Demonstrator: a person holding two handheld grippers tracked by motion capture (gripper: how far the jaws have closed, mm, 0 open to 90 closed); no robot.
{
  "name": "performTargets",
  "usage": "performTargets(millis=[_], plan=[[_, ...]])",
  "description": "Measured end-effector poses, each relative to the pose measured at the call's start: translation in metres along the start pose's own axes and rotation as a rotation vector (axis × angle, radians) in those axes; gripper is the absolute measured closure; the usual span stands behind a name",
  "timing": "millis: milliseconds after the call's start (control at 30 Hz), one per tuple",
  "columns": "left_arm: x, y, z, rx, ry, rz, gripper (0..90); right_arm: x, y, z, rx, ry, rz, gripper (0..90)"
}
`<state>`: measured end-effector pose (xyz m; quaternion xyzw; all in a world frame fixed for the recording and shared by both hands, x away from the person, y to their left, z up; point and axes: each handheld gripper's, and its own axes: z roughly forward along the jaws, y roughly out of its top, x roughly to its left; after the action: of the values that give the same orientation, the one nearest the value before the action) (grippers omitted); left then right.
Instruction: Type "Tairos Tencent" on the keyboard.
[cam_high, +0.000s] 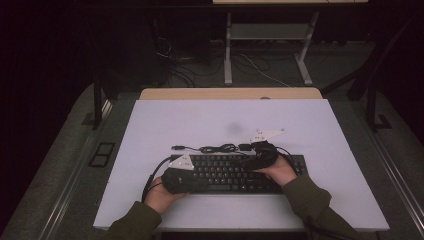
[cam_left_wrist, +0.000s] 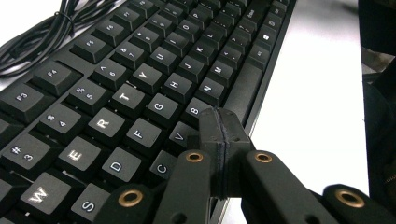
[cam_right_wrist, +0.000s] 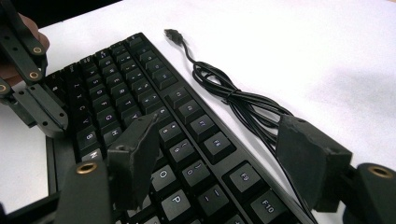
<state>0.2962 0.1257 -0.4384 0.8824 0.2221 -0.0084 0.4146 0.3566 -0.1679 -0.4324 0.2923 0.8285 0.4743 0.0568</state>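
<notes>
A black keyboard (cam_high: 235, 172) is seen lying flat on the white table (cam_high: 200, 120), near the person's edge, with its cable (cam_high: 220, 148) bundled just behind it and the plug (cam_right_wrist: 172, 33) lying loose on the table. The keyboard is judged to be stiff and rather light, with a hard plastic frame that can slide easily on the smooth table; the keys are the delicate part, since a cap could be pulled off if it is pinched from the side. The frame edge, front or back, is judged to be the best place to take hold, not the key caps. The cable is soft and will trail behind if the keyboard is moved. The left gripper (cam_left_wrist: 219, 140) is held low over the left part of the keyboard; its jaws are pressed together with nothing between them, and the closed tip is seen just above the bottom row, with the V and B keys directly beyond it and the front edge of the frame to its right. The right gripper (cam_right_wrist: 224, 158) is held over the right part of the keyboard; its jaws are spread and nothing is pinched. Between and below them the number and function rows are seen, and the cable runs just beside the farther jaw.
</notes>
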Motion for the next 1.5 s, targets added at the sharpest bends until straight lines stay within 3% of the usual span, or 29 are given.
performTargets(millis=[1033,1333,1500], plan=[[0.000,0.003,-0.007,-0.031,0.010,0.002,89.0,0.000,0.000,0.000,-0.004,-0.002,0.002,29.8],[0.003,0.003,-0.012,-0.059,0.032,-0.016,88.6,0.000,0.000,0.000,-0.007,0.003,0.003,30.2],[0.005,0.001,-0.014,-0.073,0.055,-0.029,83.1,0.001,0.000,-0.001,-0.011,0.008,0.007,31.6]])
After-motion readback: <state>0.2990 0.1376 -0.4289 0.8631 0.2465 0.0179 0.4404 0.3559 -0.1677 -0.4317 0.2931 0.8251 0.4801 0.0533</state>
